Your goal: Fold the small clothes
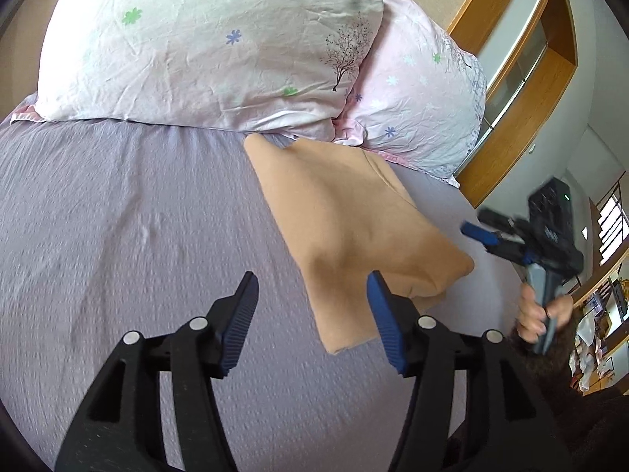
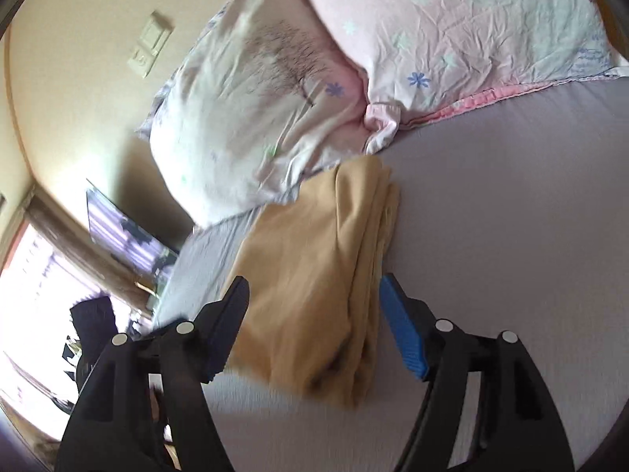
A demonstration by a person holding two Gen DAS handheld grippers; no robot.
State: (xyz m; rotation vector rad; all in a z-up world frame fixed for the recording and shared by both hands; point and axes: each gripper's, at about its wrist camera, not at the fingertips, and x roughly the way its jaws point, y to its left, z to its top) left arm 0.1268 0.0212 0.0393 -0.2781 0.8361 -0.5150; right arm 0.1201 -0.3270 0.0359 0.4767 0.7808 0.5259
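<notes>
Folded garment lies free on the bed, both grippers wide

Tan cloth (image 1: 354,232), the task's small garment, lies on the lilac bedsheet (image 1: 118,204) as a compact, layered rectangle, its far corner just beside the floral pillows (image 1: 204,39). In the right wrist view the garment's right edge shows several stacked layers, which suggests the folding is largely done, or at its last fold.

The left gripper (image 1: 312,314) hovers over the near end of the cloth with its jaws spread wide and nothing between them; its right finger (image 1: 383,326) overlaps the cloth's near edge in the picture, though whether it touches cannot be told. The right gripper (image 2: 314,322) is likewise parted and empty, its fingers straddling the near end of the garment from above. Seen from the left wrist, it is off the cloth's right edge, gripped by the person's hand (image 1: 534,314).

Both tools appear placed at the near end either to let the bundle rest or to take its edge for another fold.

No container appears in either view; the garment sits straight on the sheet.
</notes>
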